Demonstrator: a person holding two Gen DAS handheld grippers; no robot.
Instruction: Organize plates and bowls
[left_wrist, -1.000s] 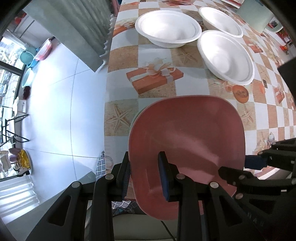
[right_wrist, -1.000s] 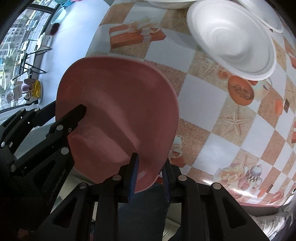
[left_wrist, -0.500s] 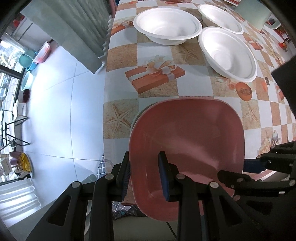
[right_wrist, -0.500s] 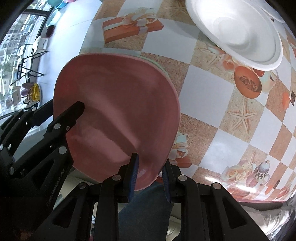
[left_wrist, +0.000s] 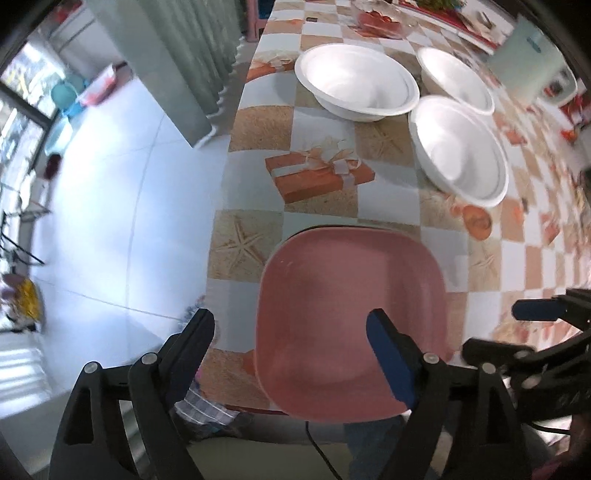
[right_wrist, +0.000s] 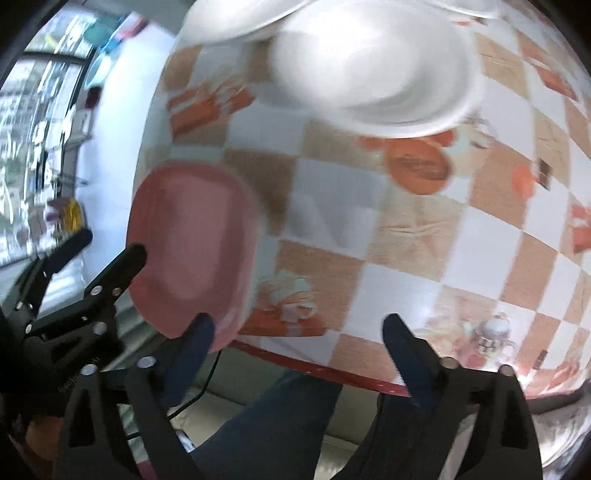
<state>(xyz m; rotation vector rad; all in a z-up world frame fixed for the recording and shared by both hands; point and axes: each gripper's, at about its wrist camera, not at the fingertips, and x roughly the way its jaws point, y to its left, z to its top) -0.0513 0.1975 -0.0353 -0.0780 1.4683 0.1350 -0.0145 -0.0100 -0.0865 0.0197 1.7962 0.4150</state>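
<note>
A pink square plate (left_wrist: 351, 314) lies on top of a stack at the table's near edge, overhanging it a little; it also shows in the right wrist view (right_wrist: 192, 251). My left gripper (left_wrist: 291, 325) is open, its fingers either side of the plate's near left part, not gripping it. My right gripper (right_wrist: 295, 328) is open and empty, just right of the plate at the table edge. Three white bowls stand further back: one at the left (left_wrist: 356, 83), one at the right (left_wrist: 460, 147), one behind (left_wrist: 456, 79). The nearest bowl (right_wrist: 373, 70) is blurred in the right wrist view.
The table wears a checked cloth (left_wrist: 255, 147) printed with gifts and starfish. The table's left edge drops to a tiled floor (left_wrist: 110, 184). A glass dish (left_wrist: 380, 18) and boxes stand at the far end. A person's jeans-clad leg (right_wrist: 273, 417) is below the near edge.
Both grippers have opened and let go of the pink plate, which now rests on the stack. The right gripper has swung right, away from the plate.
</note>
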